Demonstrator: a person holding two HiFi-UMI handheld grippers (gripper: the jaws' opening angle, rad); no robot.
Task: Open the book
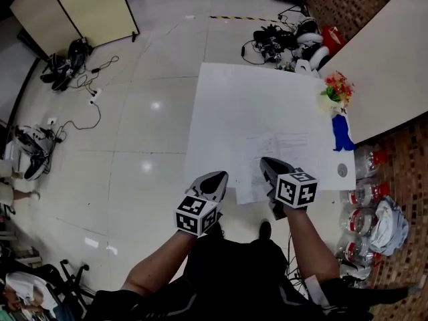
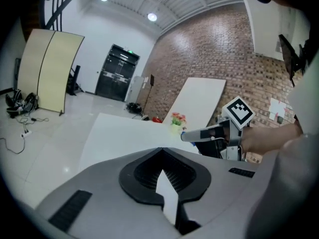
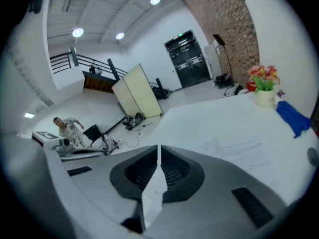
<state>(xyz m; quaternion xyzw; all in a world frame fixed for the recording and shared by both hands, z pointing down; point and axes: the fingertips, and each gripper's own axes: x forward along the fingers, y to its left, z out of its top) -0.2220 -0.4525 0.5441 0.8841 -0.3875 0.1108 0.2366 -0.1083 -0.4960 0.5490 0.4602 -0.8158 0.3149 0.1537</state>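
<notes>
White book [image 1: 294, 149] flat, faint print, left gripper [image 1: 217, 176], right gripper [image 1: 267, 162], fingers together, empty

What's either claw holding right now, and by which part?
Nothing. The left claw and the right claw are both shut with nothing between their jaws.

Around me: glossy white floor [image 1: 134, 126], brick wall [image 2: 199, 54], white table [image 1: 254, 105], beige folding screen [image 1: 73, 5], black double door [image 2: 115, 72], ceiling lights [image 2: 152, 17] on.
</notes>
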